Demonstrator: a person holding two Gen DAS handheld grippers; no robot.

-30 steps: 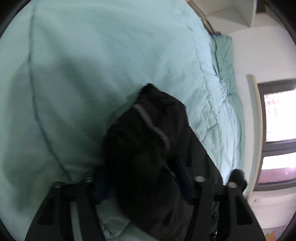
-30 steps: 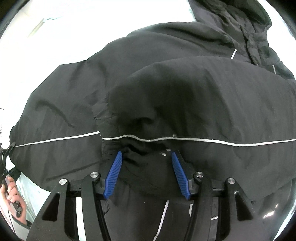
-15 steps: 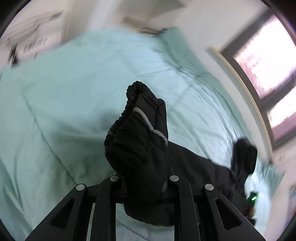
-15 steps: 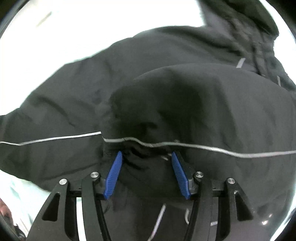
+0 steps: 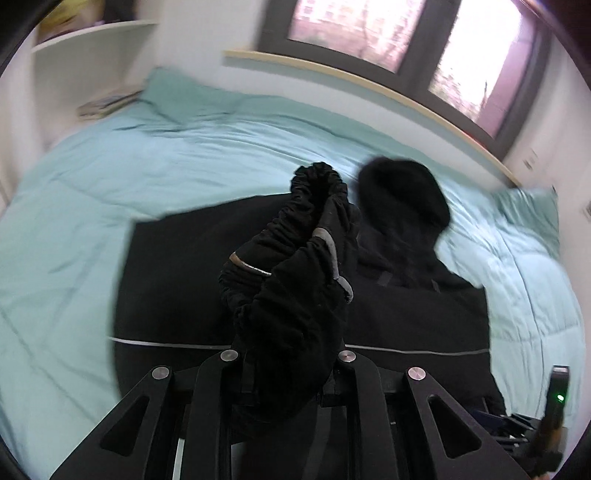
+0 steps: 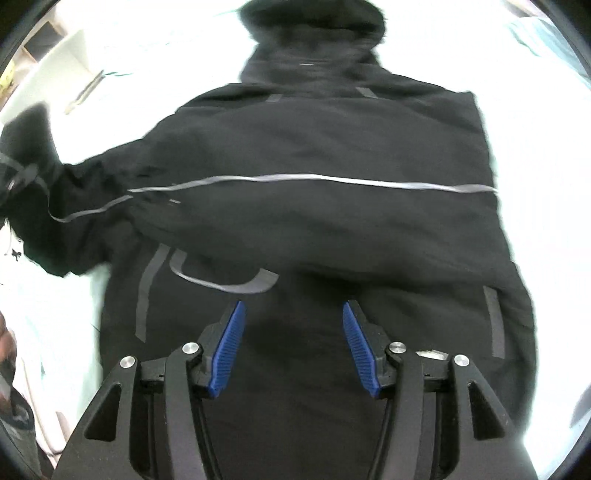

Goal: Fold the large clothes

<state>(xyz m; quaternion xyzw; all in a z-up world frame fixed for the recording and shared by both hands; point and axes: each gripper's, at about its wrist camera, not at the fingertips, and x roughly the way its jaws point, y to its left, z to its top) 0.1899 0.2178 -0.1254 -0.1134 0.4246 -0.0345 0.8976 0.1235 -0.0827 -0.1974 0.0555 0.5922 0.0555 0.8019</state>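
A black hooded jacket (image 5: 177,280) with a thin reflective stripe lies spread on the pale green quilt (image 5: 147,162). Its hood (image 5: 402,195) points toward the window. My left gripper (image 5: 288,360) is shut on the jacket's sleeve (image 5: 295,280). The sleeve stands up above the jacket body, with its gathered cuff (image 5: 319,181) on top, and hides the fingertips. In the right wrist view my right gripper (image 6: 293,343) hovers open over the lower part of the jacket (image 6: 314,147). Its blue pads (image 6: 229,347) are wide apart and grip nothing. The lifted sleeve (image 6: 33,147) shows at the left.
A dark-framed window (image 5: 369,33) and a wooden ledge (image 5: 369,85) run behind the bed. A white shelf (image 5: 92,48) with books (image 5: 107,103) stands at the far left. The right-hand device with a green light (image 5: 557,398) is at the lower right. Part of a hand (image 6: 5,339) is at the left edge.
My left gripper closed on the sleeve, lifted it and swung it over the jacket, rolling toward the window. My right gripper drew back and up; cloth is no longer bunched between its pads.
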